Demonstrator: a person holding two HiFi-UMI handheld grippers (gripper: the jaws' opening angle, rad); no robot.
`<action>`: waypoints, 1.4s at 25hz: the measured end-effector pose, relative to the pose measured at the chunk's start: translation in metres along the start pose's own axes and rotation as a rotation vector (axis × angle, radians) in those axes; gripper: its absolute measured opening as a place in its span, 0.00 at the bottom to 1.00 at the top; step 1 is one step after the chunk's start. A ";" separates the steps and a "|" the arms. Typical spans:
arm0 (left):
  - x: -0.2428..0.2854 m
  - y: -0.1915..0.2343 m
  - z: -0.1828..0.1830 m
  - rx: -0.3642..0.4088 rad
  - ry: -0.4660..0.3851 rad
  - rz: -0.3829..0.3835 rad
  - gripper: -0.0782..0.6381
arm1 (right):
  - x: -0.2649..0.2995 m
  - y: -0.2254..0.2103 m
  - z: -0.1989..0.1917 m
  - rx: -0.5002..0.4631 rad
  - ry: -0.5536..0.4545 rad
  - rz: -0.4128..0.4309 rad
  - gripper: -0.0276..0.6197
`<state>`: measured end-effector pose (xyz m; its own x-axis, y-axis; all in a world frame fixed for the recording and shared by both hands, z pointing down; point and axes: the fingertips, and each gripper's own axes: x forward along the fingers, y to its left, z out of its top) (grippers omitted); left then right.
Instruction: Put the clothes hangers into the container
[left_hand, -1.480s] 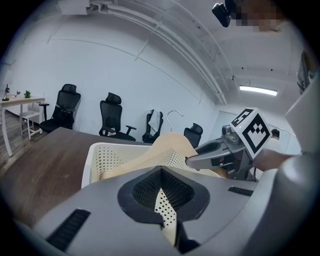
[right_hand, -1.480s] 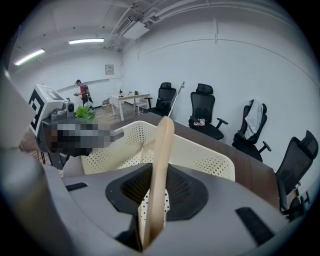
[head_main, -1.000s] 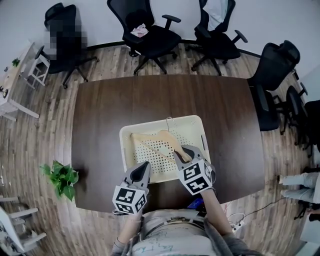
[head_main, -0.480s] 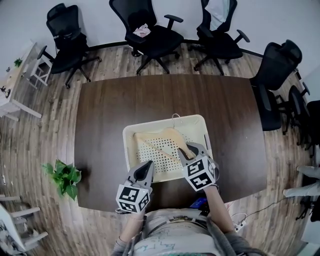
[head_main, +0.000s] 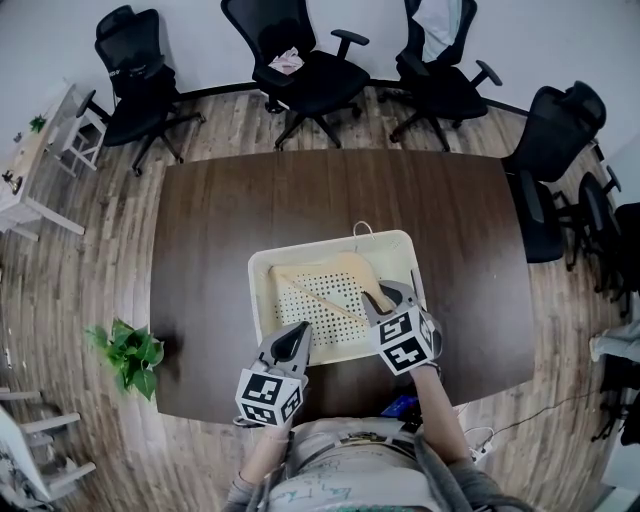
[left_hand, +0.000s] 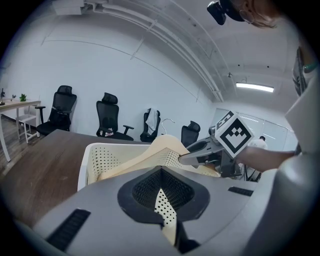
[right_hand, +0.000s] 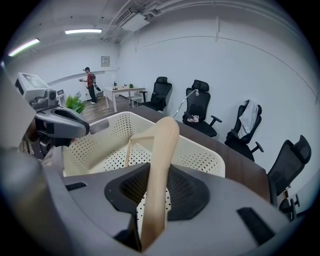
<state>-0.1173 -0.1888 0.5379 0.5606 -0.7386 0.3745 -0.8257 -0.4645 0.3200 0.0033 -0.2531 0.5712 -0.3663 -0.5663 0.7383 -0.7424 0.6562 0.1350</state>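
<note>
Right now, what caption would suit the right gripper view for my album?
Right gripper, jaws opening around a wooden clothes hanger slanting over a cream perforated basket on a dark table.

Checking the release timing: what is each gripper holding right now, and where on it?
Right gripper: wooden hanger, by one arm's end, jaws opening. Left gripper: near wall of the basket.

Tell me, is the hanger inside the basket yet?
Partly in. One end of the wooden hanger dips down inside the basket; the rest sticks up above the rim.
</note>
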 end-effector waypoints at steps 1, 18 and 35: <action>0.000 0.000 0.000 0.001 0.001 0.001 0.12 | 0.001 -0.001 -0.001 -0.002 0.002 -0.003 0.20; 0.004 -0.002 -0.001 0.018 0.014 -0.003 0.12 | 0.015 -0.019 -0.011 -0.008 0.064 -0.045 0.20; 0.004 -0.002 -0.004 0.029 0.020 -0.003 0.12 | 0.029 -0.031 -0.025 0.002 0.139 -0.077 0.20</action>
<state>-0.1131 -0.1887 0.5417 0.5639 -0.7272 0.3914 -0.8254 -0.4807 0.2961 0.0298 -0.2770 0.6048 -0.2269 -0.5406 0.8101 -0.7666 0.6122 0.1938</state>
